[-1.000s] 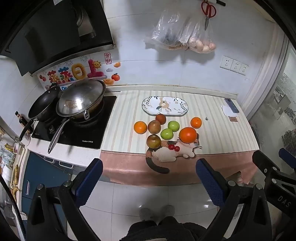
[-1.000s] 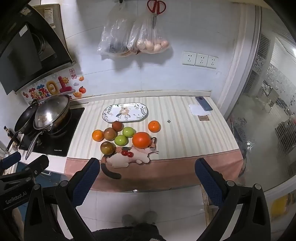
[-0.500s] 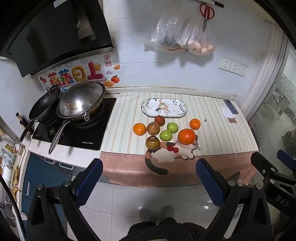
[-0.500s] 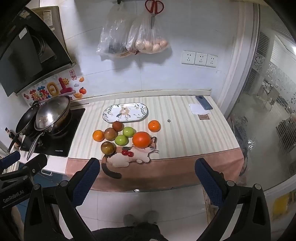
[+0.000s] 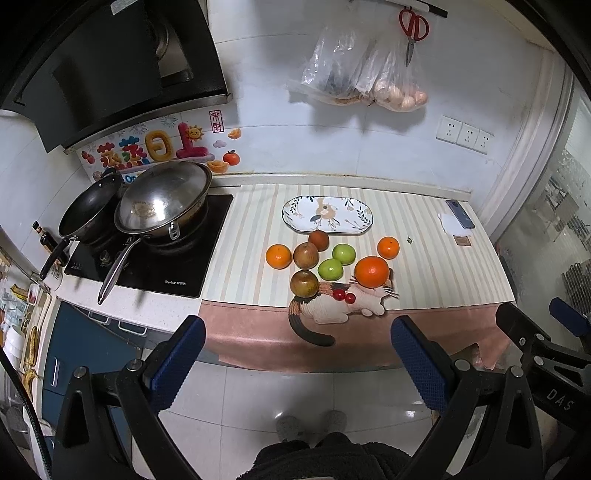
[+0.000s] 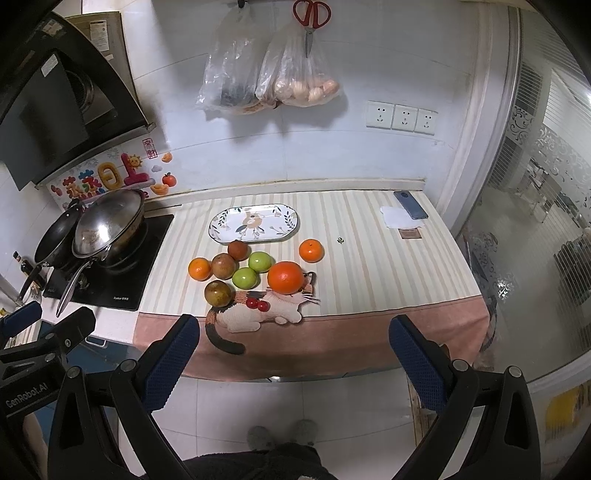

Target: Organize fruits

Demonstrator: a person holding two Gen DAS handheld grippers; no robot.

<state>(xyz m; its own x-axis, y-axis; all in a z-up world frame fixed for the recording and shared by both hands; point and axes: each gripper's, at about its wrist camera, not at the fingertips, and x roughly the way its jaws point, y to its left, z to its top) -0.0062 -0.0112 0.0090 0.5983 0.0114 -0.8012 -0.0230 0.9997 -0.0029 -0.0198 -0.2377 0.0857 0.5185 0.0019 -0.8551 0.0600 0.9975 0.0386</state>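
Note:
Several fruits lie on the striped counter: a big orange (image 5: 372,271) (image 6: 285,277), two small oranges (image 5: 278,256) (image 5: 388,247), two green apples (image 5: 330,269) (image 5: 344,254), three brownish fruits (image 5: 304,283) and two red cherries (image 5: 344,295). An empty oval patterned plate (image 5: 327,215) (image 6: 254,223) sits behind them. My left gripper (image 5: 295,354) and right gripper (image 6: 291,354) are both open and empty, held over the floor well in front of the counter.
A stove with a lidded wok (image 5: 162,199) and a black pan (image 5: 88,210) stands at the left. A cat-shaped mat (image 5: 332,310) lies at the counter's front edge. A phone (image 6: 410,209) lies at the back right. Bags and scissors (image 6: 310,18) hang on the wall.
Both views have shifted slightly; the counter sits a little higher in frame. Nothing on the counter has moved, and both grippers stay open.

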